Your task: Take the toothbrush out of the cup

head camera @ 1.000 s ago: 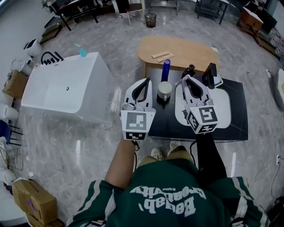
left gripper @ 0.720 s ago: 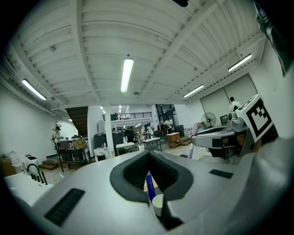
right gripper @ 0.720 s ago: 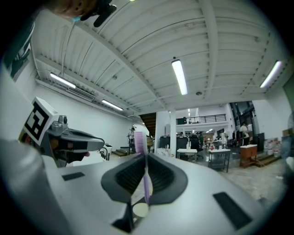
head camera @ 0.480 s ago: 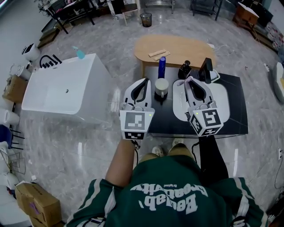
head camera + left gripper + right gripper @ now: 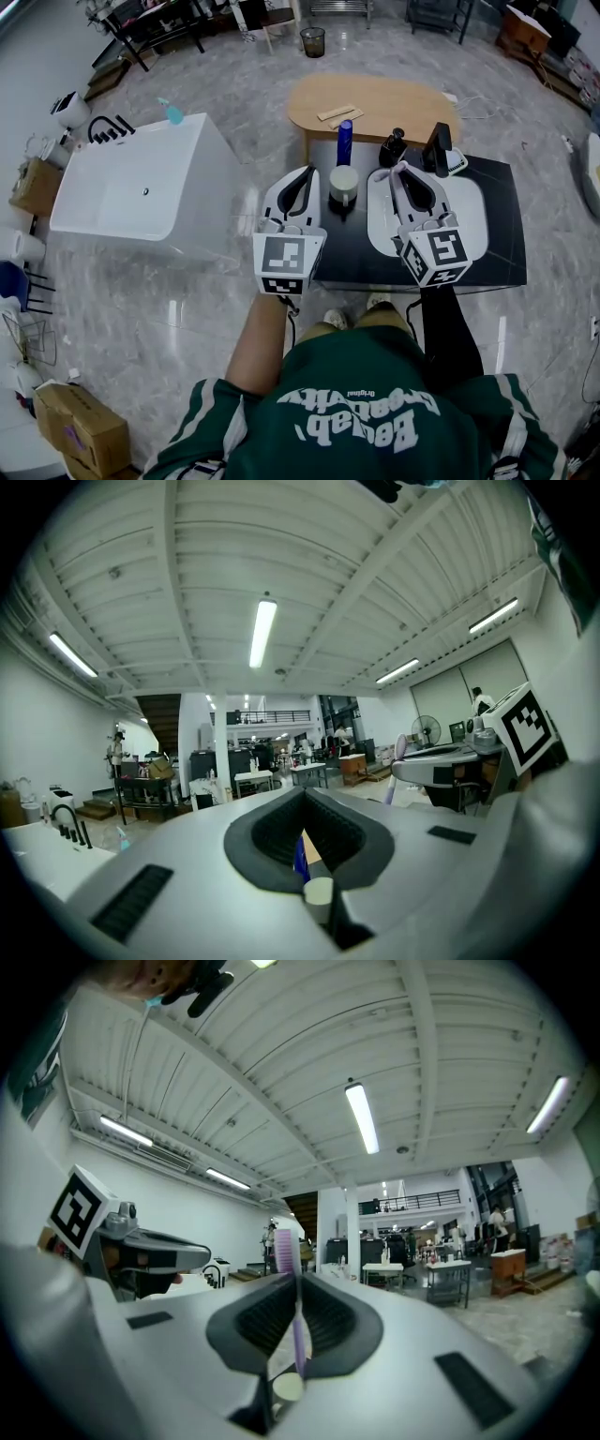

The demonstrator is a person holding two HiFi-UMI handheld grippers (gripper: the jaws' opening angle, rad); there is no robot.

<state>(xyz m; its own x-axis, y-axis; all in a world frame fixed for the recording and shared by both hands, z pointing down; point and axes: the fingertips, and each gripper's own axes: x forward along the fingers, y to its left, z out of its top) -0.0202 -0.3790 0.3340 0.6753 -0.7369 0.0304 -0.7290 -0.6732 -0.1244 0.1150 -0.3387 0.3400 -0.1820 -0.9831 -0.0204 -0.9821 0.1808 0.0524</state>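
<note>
Shiny grey floor (image 5: 187,300) fills the big room, and one smooth white tub (image 5: 131,192) with square sides sits on the left. Two tables stand close together: one black flat table (image 5: 356,253) with a white oval mat (image 5: 473,220) on it, and one rounded wooden table (image 5: 394,103) behind it. Two grippers reach over the black table. The left gripper (image 5: 305,173) has its jaws closed with nothing in them. The right gripper (image 5: 401,171) has its jaws pinched tight on the one thin purple toothbrush (image 5: 296,1326), whose bristle end sticks up above them. Between the grippers stands one round white cup (image 5: 344,185), with nothing in the way. Two bottles stand behind: one tall blue bottle (image 5: 345,141) and one short black bottle (image 5: 392,150). The toothbrush is out of the cup, just to its right.
</note>
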